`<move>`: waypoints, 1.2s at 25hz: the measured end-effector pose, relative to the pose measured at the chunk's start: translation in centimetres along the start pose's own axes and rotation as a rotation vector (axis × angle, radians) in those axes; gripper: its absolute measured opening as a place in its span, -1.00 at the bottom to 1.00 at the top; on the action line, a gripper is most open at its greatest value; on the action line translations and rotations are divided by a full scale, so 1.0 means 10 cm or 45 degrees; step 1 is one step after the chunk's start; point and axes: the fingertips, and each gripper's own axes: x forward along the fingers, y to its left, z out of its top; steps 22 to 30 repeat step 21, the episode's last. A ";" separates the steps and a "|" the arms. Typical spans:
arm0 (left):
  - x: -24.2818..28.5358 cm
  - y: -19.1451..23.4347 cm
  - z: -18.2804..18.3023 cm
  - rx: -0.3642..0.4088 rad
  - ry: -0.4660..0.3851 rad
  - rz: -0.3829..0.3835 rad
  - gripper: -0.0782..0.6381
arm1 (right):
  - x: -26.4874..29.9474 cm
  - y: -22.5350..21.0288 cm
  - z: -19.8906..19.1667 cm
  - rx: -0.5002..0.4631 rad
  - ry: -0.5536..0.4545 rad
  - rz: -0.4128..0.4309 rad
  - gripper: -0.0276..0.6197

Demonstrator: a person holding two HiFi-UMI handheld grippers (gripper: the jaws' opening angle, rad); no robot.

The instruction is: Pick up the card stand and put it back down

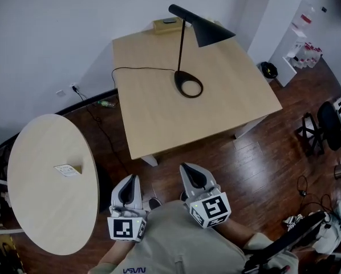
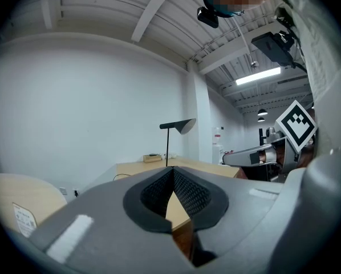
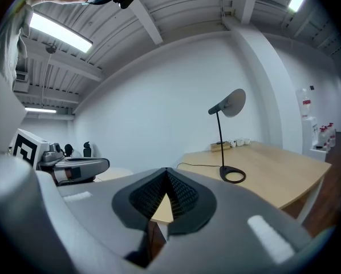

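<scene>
- The person is holding two grey hand-held grippers close to the body, above the dark wood floor (image 1: 262, 153). The left gripper (image 1: 129, 180) and the right gripper (image 1: 187, 169) are both pointing toward the tables.
- Both pairs of jaws are pressing together with nothing between them, as each gripper view shows: left gripper (image 2: 173, 173), right gripper (image 3: 166, 173).
- One small white card stand (image 1: 67, 169) is sitting on the round light-wood table (image 1: 45, 210), well apart from both grippers and to the left of them. In the head view its long axis is running roughly left to right, dipping slightly toward the right.
- I am counting two tables: the round one and a square light-wood table (image 1: 227, 101). The square one is carrying one black desk lamp (image 1: 182, 44) and one small wooden box (image 1: 167, 25).
- The left gripper view is catching the card stand (image 2: 23, 218) at its lower left, with the printed face toward the camera. The right gripper view is showing the lamp (image 3: 226, 110) but no card stand.
</scene>
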 end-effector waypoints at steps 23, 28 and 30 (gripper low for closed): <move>0.01 -0.07 -0.06 -0.031 0.026 0.000 -0.77 | 0.01 -0.02 -0.03 0.001 0.018 0.027 -0.91; 0.01 -0.07 -0.06 -0.031 0.026 0.000 -0.77 | 0.01 -0.02 -0.03 0.001 0.018 0.027 -0.91; 0.01 -0.07 -0.06 -0.031 0.026 0.000 -0.77 | 0.01 -0.02 -0.03 0.001 0.018 0.027 -0.91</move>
